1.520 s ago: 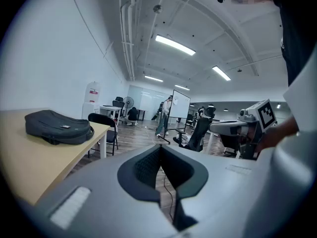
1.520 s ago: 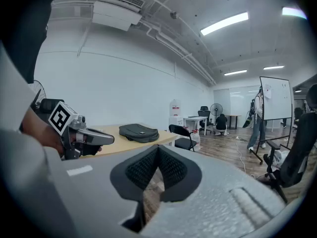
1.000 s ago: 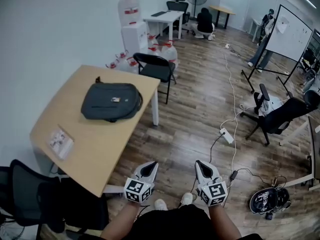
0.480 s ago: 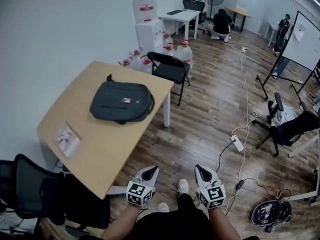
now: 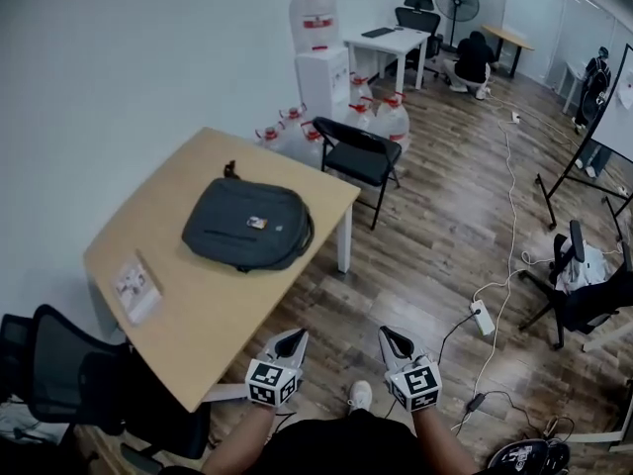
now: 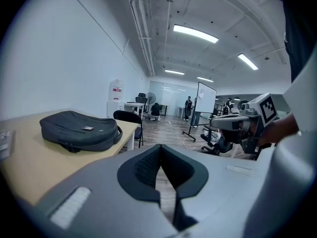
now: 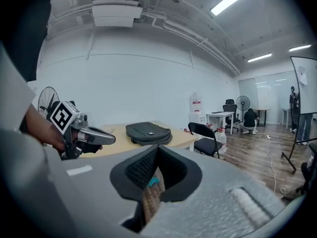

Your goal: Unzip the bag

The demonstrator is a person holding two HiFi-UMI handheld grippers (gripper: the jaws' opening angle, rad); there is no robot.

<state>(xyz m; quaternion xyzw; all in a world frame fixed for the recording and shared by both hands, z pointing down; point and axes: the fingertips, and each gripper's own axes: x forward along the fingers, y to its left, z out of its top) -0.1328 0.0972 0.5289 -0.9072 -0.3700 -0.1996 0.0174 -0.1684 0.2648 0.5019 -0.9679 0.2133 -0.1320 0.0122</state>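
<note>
On the light wooden table (image 5: 213, 300), the dark grey fabric backpack (image 5: 247, 226) lies flat and looks zipped; unzipping not started. Left gripper (image 5: 294, 335) and right gripper (image 5: 390, 333) hang over the floor, well apart from it, jaws closed together, holding nothing. Small clear packet (image 5: 136, 290) sits near the table edge, black folding chair (image 5: 361, 154) beyond. Nothing seems to block the approach.

A wooden table (image 5: 227, 300) stands beside the white wall (image 5: 119, 57), with a small clear packet (image 5: 136, 287) lying near its left edge. A black folding chair (image 5: 361, 156) sits just beside the table's far corner. Behind the chair stand water jugs (image 5: 391, 117), a white dispenser (image 5: 321, 67) and a white desk (image 5: 391, 43). A power strip (image 5: 484, 317) lies on the wood floor (image 5: 445, 236).
</note>
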